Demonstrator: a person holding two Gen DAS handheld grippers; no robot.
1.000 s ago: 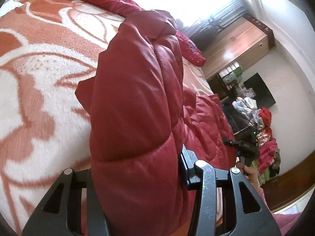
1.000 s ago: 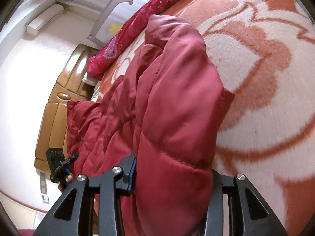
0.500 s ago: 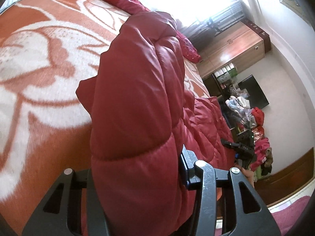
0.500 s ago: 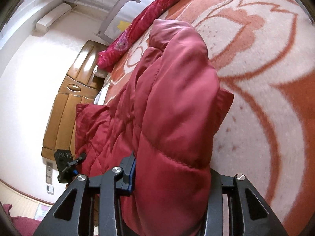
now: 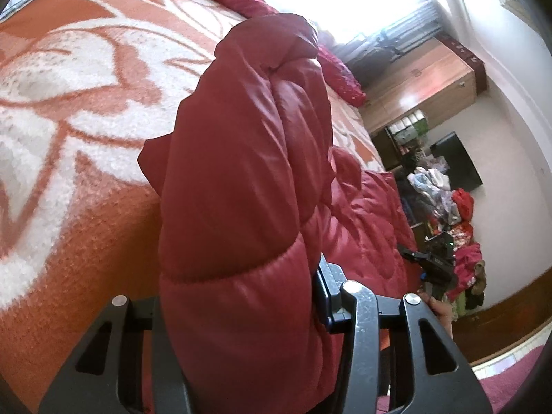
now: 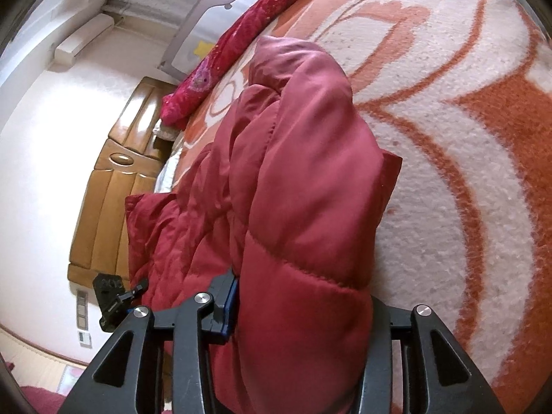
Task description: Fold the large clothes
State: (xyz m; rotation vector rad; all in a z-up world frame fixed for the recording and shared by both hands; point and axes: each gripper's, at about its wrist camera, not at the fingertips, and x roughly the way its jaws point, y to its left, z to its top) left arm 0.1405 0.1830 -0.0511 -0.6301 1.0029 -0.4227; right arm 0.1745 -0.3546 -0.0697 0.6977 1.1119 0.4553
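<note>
A red quilted puffer jacket [image 5: 241, 172] lies on the bed. My left gripper [image 5: 241, 317] is shut on a thick padded edge of it, which fills the gap between the jaws. My right gripper [image 6: 303, 324] is shut on another padded edge of the same jacket [image 6: 303, 179]. Both hold their edges raised above the orange and white blanket [image 5: 69, 110]. The rest of the jacket sags between the two grippers. Each gripper shows small in the other's view: the right one in the left wrist view [image 5: 431, 262], the left one in the right wrist view [image 6: 114, 296].
A red patterned bolster [image 6: 248, 41] runs along the far side of the bed. A wooden headboard [image 6: 110, 186] stands at one end. A wooden cabinet [image 5: 424, 89], a dark screen [image 5: 459, 162] and a pile of clothes [image 5: 448, 214] stand by the wall.
Both grippers have drawn back and lowered with the jacket edges still held. More of the blanket's near part shows under each held edge.
</note>
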